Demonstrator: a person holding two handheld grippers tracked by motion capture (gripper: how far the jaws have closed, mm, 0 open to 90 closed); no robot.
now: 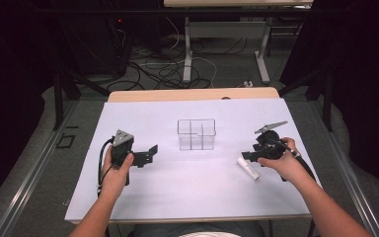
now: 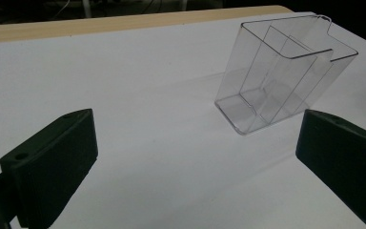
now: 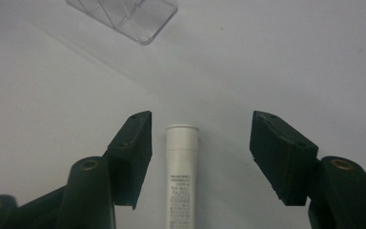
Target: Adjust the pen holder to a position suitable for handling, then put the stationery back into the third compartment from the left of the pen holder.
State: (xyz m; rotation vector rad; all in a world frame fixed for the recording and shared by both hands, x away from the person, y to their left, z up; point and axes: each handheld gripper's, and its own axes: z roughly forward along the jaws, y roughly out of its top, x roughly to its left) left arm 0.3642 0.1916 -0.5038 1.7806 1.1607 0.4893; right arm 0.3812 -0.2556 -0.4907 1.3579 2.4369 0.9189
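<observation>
A clear plastic box with inner dividers [image 1: 196, 134] stands in the middle of the white table sheet; it also appears in the left gripper view [image 2: 281, 71] and at the top of the right gripper view [image 3: 128, 14]. A white tube with small print [image 1: 247, 168] lies flat on the sheet at the right. My right gripper [image 1: 246, 157] hovers over it, open, and the tube [image 3: 181, 176] lies between the jaws without touching them. My left gripper [image 1: 148, 154] is open to the left of the box, with nothing between its jaws [image 2: 195, 157].
The white sheet [image 1: 187, 187] covers most of the wooden table, whose far edge [image 1: 192, 94] shows beyond it. Cables and another table's legs [image 1: 187, 54] lie on the floor behind. Metal frame rails run along both sides.
</observation>
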